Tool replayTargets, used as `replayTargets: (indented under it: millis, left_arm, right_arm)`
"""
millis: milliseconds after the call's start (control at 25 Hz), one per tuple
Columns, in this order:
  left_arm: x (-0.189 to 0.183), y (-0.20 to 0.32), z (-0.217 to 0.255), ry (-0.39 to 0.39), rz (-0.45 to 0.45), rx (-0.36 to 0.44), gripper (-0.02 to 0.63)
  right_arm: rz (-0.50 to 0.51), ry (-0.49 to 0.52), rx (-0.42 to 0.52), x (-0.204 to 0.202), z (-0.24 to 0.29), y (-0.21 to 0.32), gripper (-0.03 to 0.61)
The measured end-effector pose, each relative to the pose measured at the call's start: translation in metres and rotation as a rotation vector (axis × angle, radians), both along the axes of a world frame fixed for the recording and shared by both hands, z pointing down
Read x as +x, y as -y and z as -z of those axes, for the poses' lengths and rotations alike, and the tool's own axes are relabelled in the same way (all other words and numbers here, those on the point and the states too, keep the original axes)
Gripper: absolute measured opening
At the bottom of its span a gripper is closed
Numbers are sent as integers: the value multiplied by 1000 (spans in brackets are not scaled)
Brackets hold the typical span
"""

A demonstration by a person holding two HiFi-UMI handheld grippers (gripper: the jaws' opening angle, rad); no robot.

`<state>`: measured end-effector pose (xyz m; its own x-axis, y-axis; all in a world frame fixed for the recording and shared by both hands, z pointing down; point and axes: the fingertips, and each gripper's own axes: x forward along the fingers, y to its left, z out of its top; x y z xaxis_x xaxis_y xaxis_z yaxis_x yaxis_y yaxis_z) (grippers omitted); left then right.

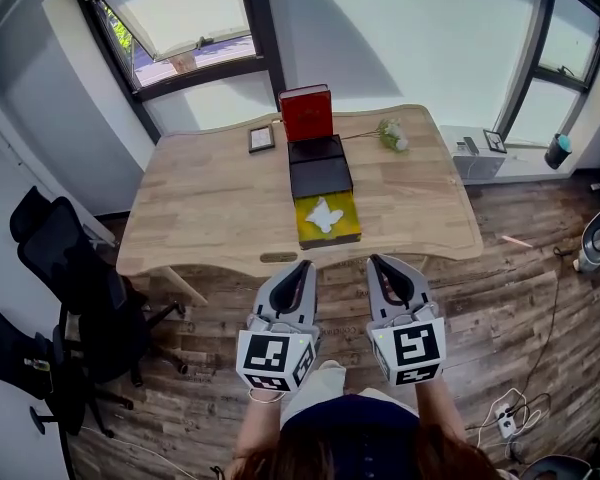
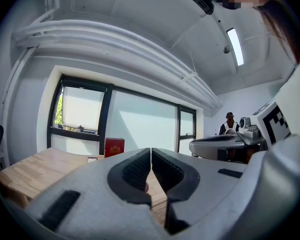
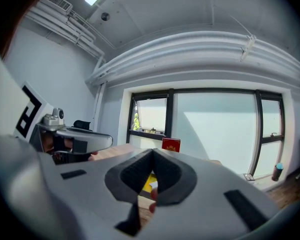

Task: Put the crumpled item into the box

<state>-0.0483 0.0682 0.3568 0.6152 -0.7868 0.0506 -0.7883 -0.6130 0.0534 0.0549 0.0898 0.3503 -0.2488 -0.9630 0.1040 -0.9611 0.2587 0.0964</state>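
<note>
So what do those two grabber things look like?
Both are light grey shells that taper to a point: the left gripper and the right gripper. Black ridged pads line the jaws. Each carries a white cube with black square markers.

1. The left gripper (image 1: 301, 268) is held low before the person's torso, pointing forward, jaws pressed together.
2. The right gripper (image 1: 378, 262) sits just beside it, parallel, jaws likewise together.

Wooden table (image 1: 200, 218), yellow box (image 1: 346, 231), black box (image 1: 320, 180)
</note>
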Motion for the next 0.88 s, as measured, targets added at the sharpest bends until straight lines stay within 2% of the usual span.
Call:
replayTargets:
  millis: [560,880]
  left_arm:
    - [28,-32,5,24,-1,7,29]
    - [27,-39,9,31,8,8,29]
  right_arm:
    - [19,36,27,20,13,-33,23]
    - [8,23,39,22,19,-37,23]
